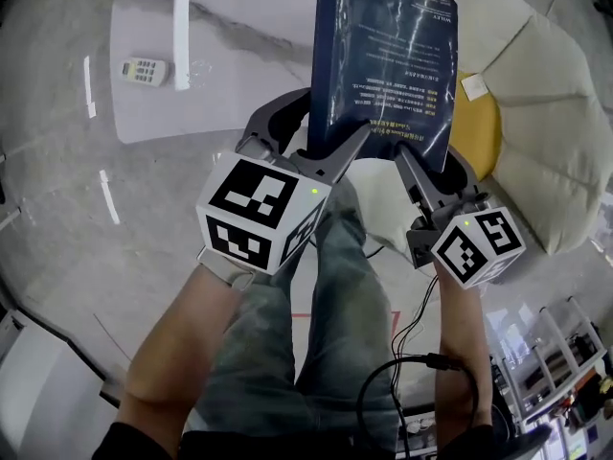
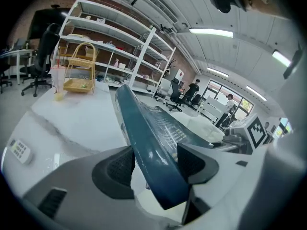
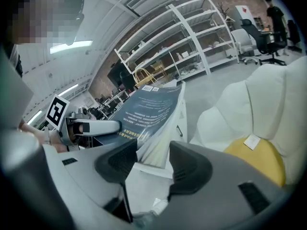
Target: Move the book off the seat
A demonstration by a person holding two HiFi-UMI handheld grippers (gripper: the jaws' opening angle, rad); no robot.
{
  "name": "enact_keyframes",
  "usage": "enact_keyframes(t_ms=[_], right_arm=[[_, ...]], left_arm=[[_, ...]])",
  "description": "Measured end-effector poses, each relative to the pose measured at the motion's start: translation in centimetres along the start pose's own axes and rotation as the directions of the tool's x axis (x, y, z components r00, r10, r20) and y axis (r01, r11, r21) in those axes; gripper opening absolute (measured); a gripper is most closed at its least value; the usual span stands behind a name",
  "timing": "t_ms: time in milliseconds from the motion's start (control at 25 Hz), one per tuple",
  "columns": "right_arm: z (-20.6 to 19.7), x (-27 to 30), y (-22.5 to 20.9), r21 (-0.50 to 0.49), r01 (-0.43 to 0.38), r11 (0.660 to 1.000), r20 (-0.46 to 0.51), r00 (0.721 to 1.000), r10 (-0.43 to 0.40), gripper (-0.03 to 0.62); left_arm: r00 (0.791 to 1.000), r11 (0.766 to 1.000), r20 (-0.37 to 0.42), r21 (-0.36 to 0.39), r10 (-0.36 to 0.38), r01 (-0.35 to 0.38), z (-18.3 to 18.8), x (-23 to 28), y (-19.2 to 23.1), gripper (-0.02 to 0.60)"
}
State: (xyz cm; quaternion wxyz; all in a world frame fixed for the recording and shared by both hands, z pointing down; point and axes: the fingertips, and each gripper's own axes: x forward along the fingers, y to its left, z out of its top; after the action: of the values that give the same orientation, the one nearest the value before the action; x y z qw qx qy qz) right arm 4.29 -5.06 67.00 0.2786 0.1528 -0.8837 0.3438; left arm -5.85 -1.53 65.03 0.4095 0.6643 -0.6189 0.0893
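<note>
A dark blue book [image 1: 388, 60] with pale print on its cover is held up in the air between both grippers, over the floor in front of the person's legs. My left gripper [image 1: 321, 147] is shut on the book's spine corner [image 2: 153, 162], one pad on each side. My right gripper [image 1: 426, 161] is shut on the opposite lower corner, at the page edges [image 3: 156, 145]. The seat, a cream armchair [image 1: 546, 94] with a yellow cushion [image 1: 476, 132], stands to the right, apart from the book.
A white marble-look low table [image 1: 230, 56] sits ahead on the left with a remote control [image 1: 145, 69] on it. Shelving racks [image 2: 120, 56] and office chairs stand farther off. A shelf unit [image 1: 556, 362] is at lower right. Cables [image 1: 412, 391] hang by the person's legs.
</note>
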Motion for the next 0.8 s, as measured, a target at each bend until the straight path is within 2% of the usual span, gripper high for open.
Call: enact_keyframes(t_ms=[80, 160, 280, 400, 480, 560, 800], right_arm=[[0.3, 1.0, 1.1, -0.023, -0.018, 1.0, -0.008, 1.0, 0.018, 0.219], [1.1, 2.9, 3.9, -0.051, -0.042, 0.998, -0.021, 0.999, 0.041, 0.219], [2.0, 6.6, 10.6, -0.072, -0.071, 0.995, -0.04, 0.997, 0.068, 0.219], [0.5, 12.2, 15.1, -0.081, -0.086, 0.993, -0.064, 0.995, 0.081, 0.219], [-1.4, 16.2, 16.1, -0.086, -0.093, 0.992, -0.082, 0.993, 0.086, 0.219], [-2.6, 18.3, 16.1, -0.089, -0.093, 0.992, -0.101, 0.991, 0.084, 0.218], [-2.5, 18.3, 15.5, -0.103, -0.103, 0.989, -0.138, 0.986, 0.089, 0.219]], left_arm=[[1.0, 1.0, 0.02, -0.025, 0.017, -0.017, 0.1, -0.9, 1.2, 0.281], [0.998, 0.998, 0.039, -0.051, 0.041, -0.039, 0.6, -3.4, 3.7, 0.281], [0.996, 0.995, 0.055, -0.074, 0.069, -0.064, 1.4, -9.1, 9.0, 0.281], [0.995, 0.992, 0.059, -0.1, 0.085, -0.078, -0.2, -12.2, 15.4, 0.281], [0.994, 0.99, 0.058, -0.116, 0.09, -0.083, -2.3, -12.3, 19.5, 0.281], [0.994, 0.987, 0.054, -0.133, 0.094, -0.086, -3.7, -11.8, 21.6, 0.281], [0.995, 0.98, 0.033, -0.175, 0.099, -0.091, -4.1, -11.3, 21.5, 0.281]])
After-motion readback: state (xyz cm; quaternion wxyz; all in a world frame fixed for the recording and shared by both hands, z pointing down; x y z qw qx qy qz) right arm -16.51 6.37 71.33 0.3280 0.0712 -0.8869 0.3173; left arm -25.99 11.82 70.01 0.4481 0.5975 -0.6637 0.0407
